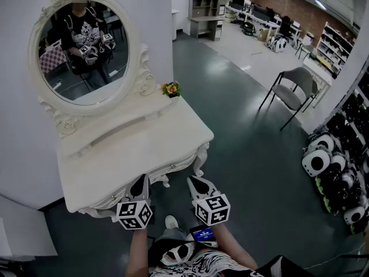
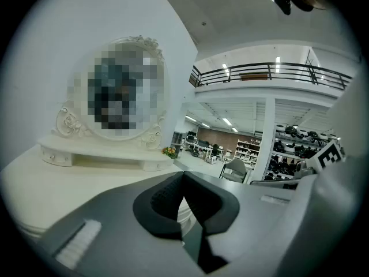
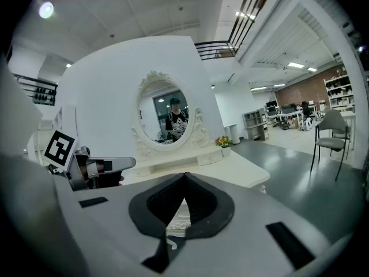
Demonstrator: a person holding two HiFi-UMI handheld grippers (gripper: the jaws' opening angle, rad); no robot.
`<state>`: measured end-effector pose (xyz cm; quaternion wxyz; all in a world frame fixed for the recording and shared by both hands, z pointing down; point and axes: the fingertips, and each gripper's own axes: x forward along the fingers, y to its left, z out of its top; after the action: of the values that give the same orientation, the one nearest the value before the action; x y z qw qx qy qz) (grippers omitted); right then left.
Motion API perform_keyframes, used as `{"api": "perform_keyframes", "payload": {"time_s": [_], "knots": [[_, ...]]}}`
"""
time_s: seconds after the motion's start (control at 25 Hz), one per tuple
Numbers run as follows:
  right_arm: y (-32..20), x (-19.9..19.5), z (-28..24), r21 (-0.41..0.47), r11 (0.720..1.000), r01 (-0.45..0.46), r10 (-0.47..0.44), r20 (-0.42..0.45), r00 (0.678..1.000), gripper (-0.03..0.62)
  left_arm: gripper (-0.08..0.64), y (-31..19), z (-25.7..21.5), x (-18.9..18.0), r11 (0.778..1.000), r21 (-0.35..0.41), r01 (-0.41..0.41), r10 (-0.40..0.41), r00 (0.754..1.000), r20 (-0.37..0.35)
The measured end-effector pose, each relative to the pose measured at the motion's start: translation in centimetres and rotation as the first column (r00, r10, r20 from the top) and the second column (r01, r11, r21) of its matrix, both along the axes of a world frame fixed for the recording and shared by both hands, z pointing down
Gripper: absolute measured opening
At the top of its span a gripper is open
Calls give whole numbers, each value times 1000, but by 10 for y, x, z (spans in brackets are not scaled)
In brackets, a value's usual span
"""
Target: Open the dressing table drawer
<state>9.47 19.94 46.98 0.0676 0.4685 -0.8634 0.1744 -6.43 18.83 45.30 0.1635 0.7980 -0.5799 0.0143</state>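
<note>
Two handheld grippers hover side by side in front of a white, carved dressing table (image 1: 132, 137), seen from above by the camera on the person's head. The left gripper (image 1: 140, 182) and the right gripper (image 1: 195, 183) both point at the table's front edge, tipped slightly downward. Each gripper's own view shows its dark jaws pressed together at the tips with nothing between them, so both are empty.

The drawer (image 1: 161, 172) sits in the curved front apron just under the tabletop, and it looks fully closed. A small round knob (image 1: 173, 166) shows on that front, between the two grippers and nearer the right one. At the back of the table stands an oval mirror (image 1: 81, 51) with a little pot of flowers (image 1: 170, 89) beside it. A grey chair (image 1: 294, 88) stands well apart on the dark floor (image 1: 242, 131).

This reads as the approach step: neither gripper touches the drawer yet. The next move likely calls for one gripper (the right seems closer) to part its jaws, line up on the small knob, close around it, then pull straight back toward the person. The knob is small, so careful alignment matters.
</note>
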Motion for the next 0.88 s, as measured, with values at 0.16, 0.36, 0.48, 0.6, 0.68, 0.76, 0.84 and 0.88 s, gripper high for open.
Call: {"api": "perform_keyframes", "payload": {"time_s": [0.16,0.36,0.48,0.6,0.68,0.76,0.84,0.88], "knots": [[-1,2,-3,11,1000,-2,2,-21,1000,2,2,4,0,3,1000,4,-1,1,1000,11],[-6,9,-4,9,1000,-22,22,-23,999,3,2,2,-5,1,1000,19,17,-17,1000,2],[-15,16,0,1,998,-57,57,-22,998,5,3,-2,-5,-1,999,26,29,-30,999,30],[-31,14,10,-20,998,-59,58,-22,998,94,69,-15,8,-6,999,-2,38,-38,999,2],[-46,11,15,-27,998,-62,61,-32,998,94,87,-27,17,-11,999,-26,40,-41,999,-14],[-66,7,21,-33,997,-64,62,-43,997,95,90,-45,25,-16,998,-46,43,-43,999,0],[-93,0,30,-47,997,-63,60,-56,997,104,92,-72,37,-24,997,-64,46,-45,999,14],[-109,-4,36,-55,996,-63,59,-62,996,103,92,-87,44,-29,996,-72,47,-46,999,17]]}}
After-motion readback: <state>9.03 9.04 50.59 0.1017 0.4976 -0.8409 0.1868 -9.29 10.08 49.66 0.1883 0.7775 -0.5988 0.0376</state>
